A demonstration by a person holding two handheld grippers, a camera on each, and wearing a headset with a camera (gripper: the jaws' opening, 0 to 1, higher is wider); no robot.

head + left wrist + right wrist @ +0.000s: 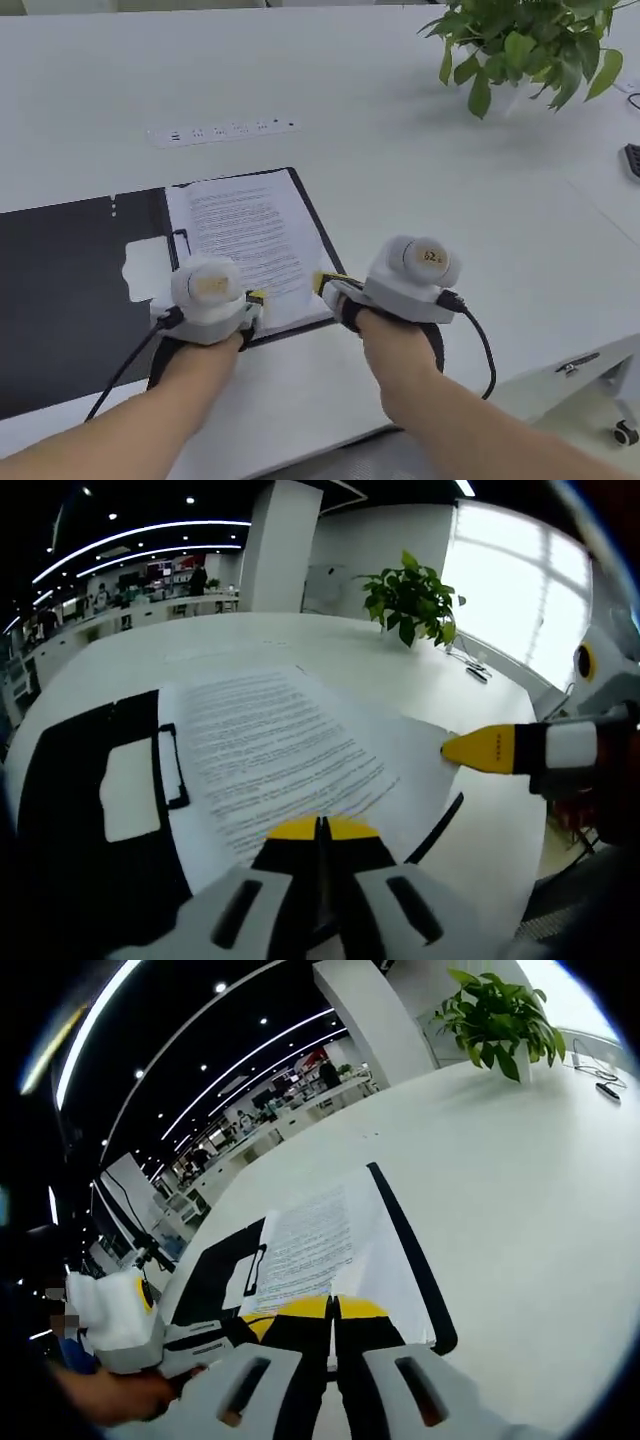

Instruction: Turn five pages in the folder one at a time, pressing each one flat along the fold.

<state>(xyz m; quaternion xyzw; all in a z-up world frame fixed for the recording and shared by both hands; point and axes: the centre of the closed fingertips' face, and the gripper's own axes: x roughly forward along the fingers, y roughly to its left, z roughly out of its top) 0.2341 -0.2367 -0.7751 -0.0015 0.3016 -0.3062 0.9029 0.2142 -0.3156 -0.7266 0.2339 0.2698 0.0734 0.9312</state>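
Currently left claw [320, 827]: jaws closed, yellow tips pressed together, sitting about midway along the near edge of the top page [270, 745]. Can't tell if any paper is caught between them.

Right claw [332, 1307]: jaws also closed, thin seam between the tips. It sits at the page's near right corner; in the left gripper view its yellow tip meets the paper edge. Paper at that corner looks slightly raised. Can't tell if it's pinched or only touched.

Both claws are side by side, near each other, apart, each with a black cable trailing back toward the person.

Folder [60, 290]: open flat on the white table [450, 180], close to the near edge in front of the person. Black inside cover on the left with a white label [145, 268]. Clip [170, 770] runs along the fold. Printed sheets are stacked on the right half, with the black cover edge showing along their right side.

Beyond the folder: white power strip [222, 131]. Potted green plant [530, 45] at the far right of the table, well apart from the folder.
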